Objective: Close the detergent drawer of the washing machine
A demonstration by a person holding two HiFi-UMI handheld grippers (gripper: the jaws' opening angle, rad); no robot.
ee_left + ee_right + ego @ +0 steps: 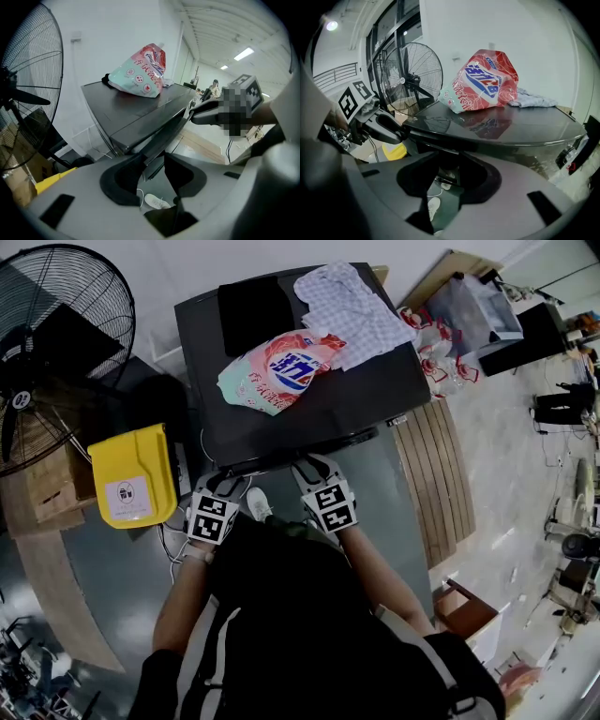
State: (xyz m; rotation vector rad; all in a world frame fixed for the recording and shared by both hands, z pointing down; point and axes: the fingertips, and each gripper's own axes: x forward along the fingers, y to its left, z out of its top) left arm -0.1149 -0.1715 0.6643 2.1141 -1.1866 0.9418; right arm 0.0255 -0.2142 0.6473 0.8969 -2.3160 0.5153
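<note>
The black washing machine (361,395) stands in front of me, with a pink detergent bag (281,369) lying on its top. Both grippers are at its dark front edge strip (300,454), where the drawer sits; the drawer's own outline is not clear. My left gripper (223,482) is at the left end of that strip. In its own view the left gripper (152,161) stands open, with the end of the strip (164,136) between the jaws. My right gripper (314,468) is near the middle of the front. In its view the right gripper (447,164) is open, with a dark block under the top's edge in the gap.
A checked cloth (352,310) and a black folded item (255,310) lie on the machine's top. A yellow bin (136,474) and a large floor fan (56,343) stand to the left, wooden boards (441,474) to the right. A white shoe (260,504) shows below the front.
</note>
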